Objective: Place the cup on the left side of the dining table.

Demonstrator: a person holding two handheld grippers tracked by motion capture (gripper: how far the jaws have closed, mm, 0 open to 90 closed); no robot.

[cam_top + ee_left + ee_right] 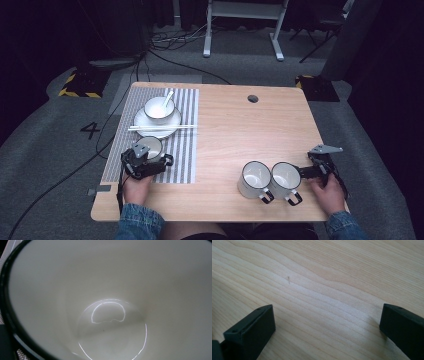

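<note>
High view puts the left gripper point(150, 161) at lower left over a white mug point(149, 148) on the striped mat point(184, 150), seemingly to place it; its jaw state cannot be told; the right gripper point(301, 173), jaws wide and empty, sits beside two mugs point(270, 180) at lower right.

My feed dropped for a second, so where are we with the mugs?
Done: a bowl with chopsticks is laid on the striped mat. In hand: the left hand-held gripper is at a mug on that mat. Left: two mugs stand on bare table beside the open right hand-held gripper.
</note>
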